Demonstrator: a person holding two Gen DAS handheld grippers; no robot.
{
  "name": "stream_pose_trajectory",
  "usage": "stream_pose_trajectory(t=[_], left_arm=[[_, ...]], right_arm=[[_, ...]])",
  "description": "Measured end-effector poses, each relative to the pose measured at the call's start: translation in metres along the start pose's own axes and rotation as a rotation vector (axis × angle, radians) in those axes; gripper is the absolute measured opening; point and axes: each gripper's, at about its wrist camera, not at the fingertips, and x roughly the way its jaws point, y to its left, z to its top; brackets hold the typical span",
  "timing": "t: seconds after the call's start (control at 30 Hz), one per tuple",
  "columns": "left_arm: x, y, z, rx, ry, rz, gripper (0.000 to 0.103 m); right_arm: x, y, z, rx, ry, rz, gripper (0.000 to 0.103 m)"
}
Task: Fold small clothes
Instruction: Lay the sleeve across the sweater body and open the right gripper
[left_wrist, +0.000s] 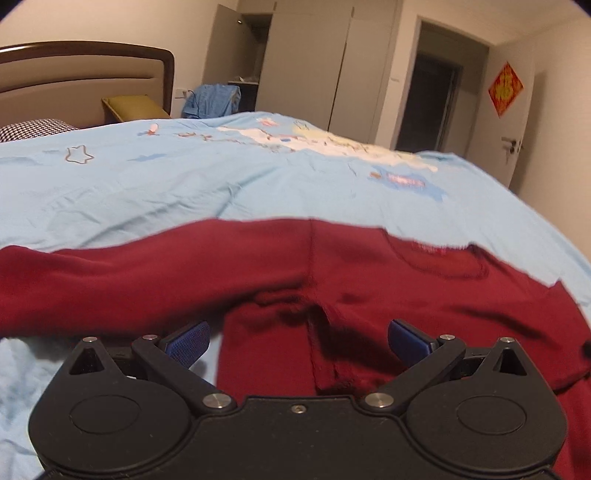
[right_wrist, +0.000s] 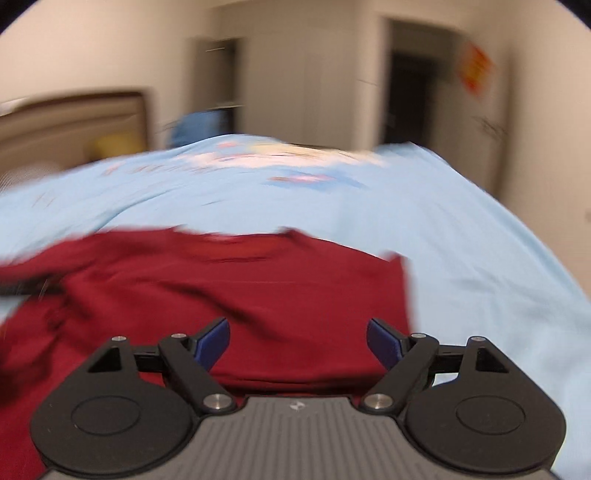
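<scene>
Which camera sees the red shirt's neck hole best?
The left wrist view. There the red shirt is sharp, and its round neckline shows clearly near the far edge, right of the middle. In the right wrist view the shirt is smeared by motion blur, so the neckline can't be made out.

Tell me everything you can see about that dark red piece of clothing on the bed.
The dark red garment is a soft, knit-looking top with long sleeves, lying spread on the light blue bedspread. One sleeve stretches out to the left, and a round neckline with a small label shows at the far edge. A seam runs down where sleeve meets body, with wrinkles and dark folds there. The right wrist view is blurred, but the cloth looks partly folded, with a straight right edge. Both grippers hang open above it, gripping nothing.
</scene>
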Motion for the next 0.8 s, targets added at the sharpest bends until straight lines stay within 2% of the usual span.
stream_pose_trajectory(t=[0.1,0.2,0.23,0.27,0.33,0.37,0.47,0.57,0.63,0.7,0.8], left_arm=[[0.014,-0.006,-0.015,0.046,0.044,0.037,0.102],[0.016,-0.01,-0.026,0.081,0.022,0.064,0.103],[0.016,-0.011,-0.026,0.088,0.021,0.069,0.103],[0.016,-0.011,-0.026,0.091,0.022,0.071,0.103],[0.016,-0.01,-0.027,0.083,0.022,0.064,0.103],[0.015,-0.009,-0.027,0.078,0.021,0.059,0.103],[0.012,-0.005,-0.028,0.064,0.011,0.037,0.103],[0.013,-0.005,-0.029,0.062,0.003,0.03,0.103],[0.013,-0.007,-0.028,0.069,0.005,0.036,0.103],[0.013,-0.006,-0.029,0.066,0.003,0.034,0.103],[0.013,-0.005,-0.029,0.06,0.002,0.03,0.103]], right_arm=[[0.018,-0.036,0.003,0.138,0.021,-0.02,0.085],[0.043,-0.058,0.009,0.226,0.046,-0.036,0.071],[0.049,-0.067,0.011,0.262,0.061,-0.031,0.057],[0.057,-0.071,0.011,0.29,0.079,-0.027,0.039],[0.067,-0.085,0.009,0.333,0.103,-0.023,0.014],[0.067,-0.088,0.008,0.341,0.092,-0.033,0.009],[0.055,-0.094,0.005,0.335,0.05,-0.079,0.008],[0.061,-0.096,-0.002,0.311,0.088,-0.089,0.008],[0.056,-0.096,-0.001,0.305,0.08,-0.075,0.01],[0.042,-0.096,-0.001,0.292,0.051,-0.075,0.018],[0.014,-0.091,-0.002,0.191,0.018,-0.09,0.033]])
